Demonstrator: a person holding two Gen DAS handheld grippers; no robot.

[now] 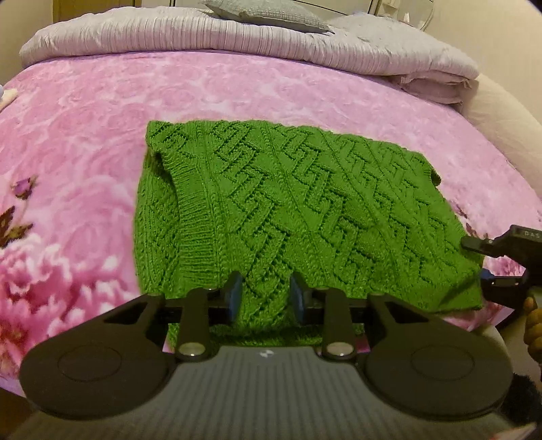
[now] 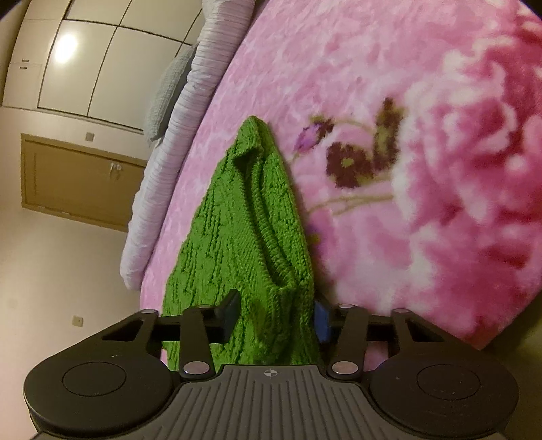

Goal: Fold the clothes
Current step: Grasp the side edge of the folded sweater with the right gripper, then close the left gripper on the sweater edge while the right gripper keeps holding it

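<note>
A green knitted sweater (image 1: 288,210) lies folded on a pink floral blanket (image 1: 101,142). My left gripper (image 1: 266,292) is at its near edge, and the knit sits between the two blue-padded fingers. My right gripper (image 2: 276,313) is rolled on its side and closed on the sweater's right edge (image 2: 244,237), with fabric bunched between the fingers. The right gripper also shows in the left wrist view (image 1: 501,264), at the sweater's near right corner.
A folded lilac quilt (image 1: 220,34) and a grey pillow (image 1: 267,13) lie along the far side of the bed. A cream bed edge (image 1: 501,125) curves at the right. A wardrobe and a brown door (image 2: 78,179) show in the right wrist view.
</note>
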